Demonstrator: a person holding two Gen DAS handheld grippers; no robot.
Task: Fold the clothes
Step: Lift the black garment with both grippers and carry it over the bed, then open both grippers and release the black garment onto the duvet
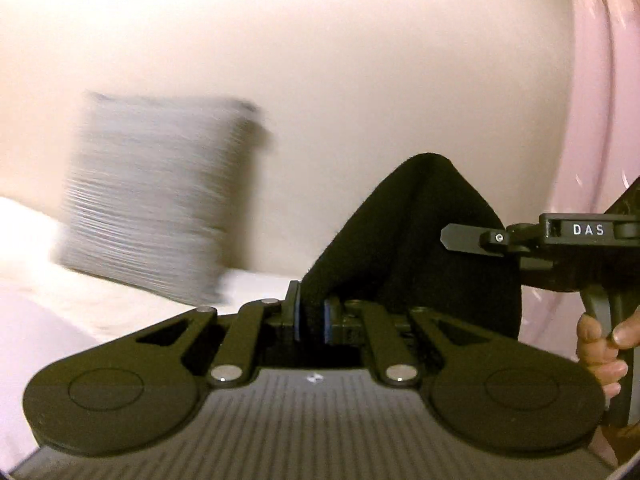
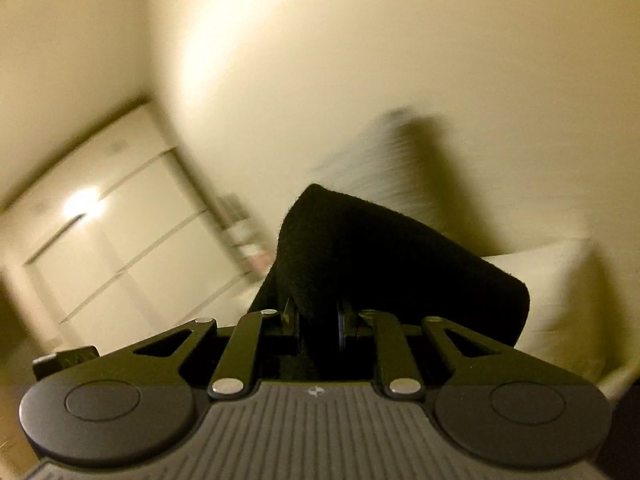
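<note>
Both the left gripper (image 1: 310, 318) and right gripper (image 2: 318, 326) clamp the black garment (image 1: 416, 240), raised (probably, despite blur) to hang flat for folding.

The only lettering I could read was "DAS", white on the black body of my right gripper (image 1: 472, 236), which sat to the right of my left gripper.
</note>
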